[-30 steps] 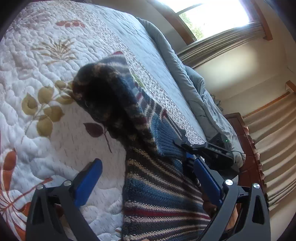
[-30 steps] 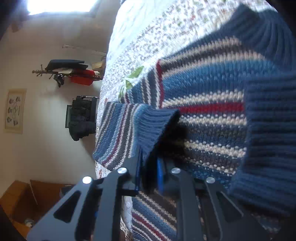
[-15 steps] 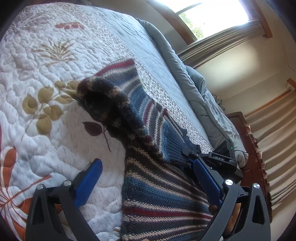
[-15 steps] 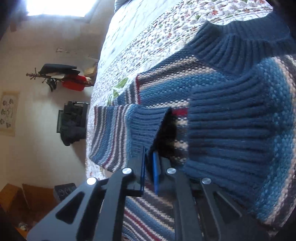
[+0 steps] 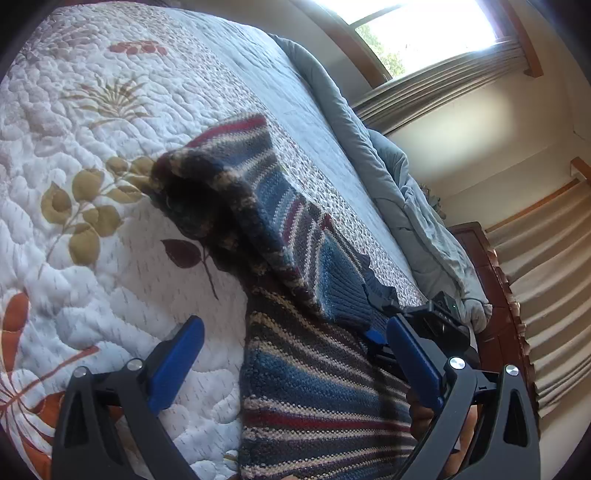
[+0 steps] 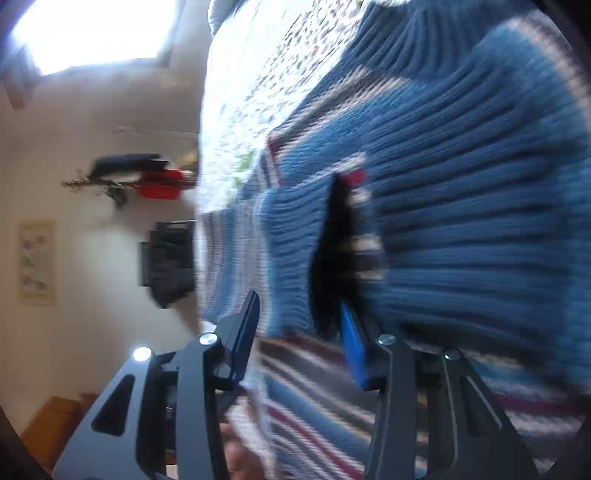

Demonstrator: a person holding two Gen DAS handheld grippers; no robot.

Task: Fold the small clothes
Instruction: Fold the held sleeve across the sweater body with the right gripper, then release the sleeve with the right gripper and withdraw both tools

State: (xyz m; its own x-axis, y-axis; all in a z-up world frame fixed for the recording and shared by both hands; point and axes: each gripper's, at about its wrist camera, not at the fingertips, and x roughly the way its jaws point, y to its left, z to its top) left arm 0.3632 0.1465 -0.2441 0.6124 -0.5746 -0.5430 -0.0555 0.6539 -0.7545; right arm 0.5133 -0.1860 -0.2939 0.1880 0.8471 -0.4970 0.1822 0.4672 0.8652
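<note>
The sweater point(image 5: 314, 387) is lying on the quilt point(image 5: 92, 166), striped in blue, grey, cream and red. I am seeing its body spread flat under my left gripper point(image 5: 295, 354), reaching to the lower edge of the left view. One sleeve point(image 5: 266, 206) is arching up off the quilt and coming back down across the body, so the sleeve is standing like a hollow tunnel with a dark opening toward the leaf print.

The sleeve's ribbed blue cuff point(image 6: 291, 254) is sitting between the fingers of my right gripper point(image 6: 301, 314). Those jaws are opening as I watch, with a clear gap on either side of the cuff, so the pads are not pressing on it. The right view is blurring, and the cuff is hanging just ahead of the fingertips, above the striped body. In the left view the right gripper point(image 5: 432, 317) is showing at the sleeve's end, beside my left gripper's right finger.

My left gripper is standing wide open and gripping nothing. Its left finger is hovering over bare quilt, its right finger is over the far edge of the sweater, and the body's near edge is running between them.

Beyond the sweater a grey duvet point(image 5: 406, 192) is bunching along the far side of the bed, under a bright window point(image 5: 424, 29).
</note>
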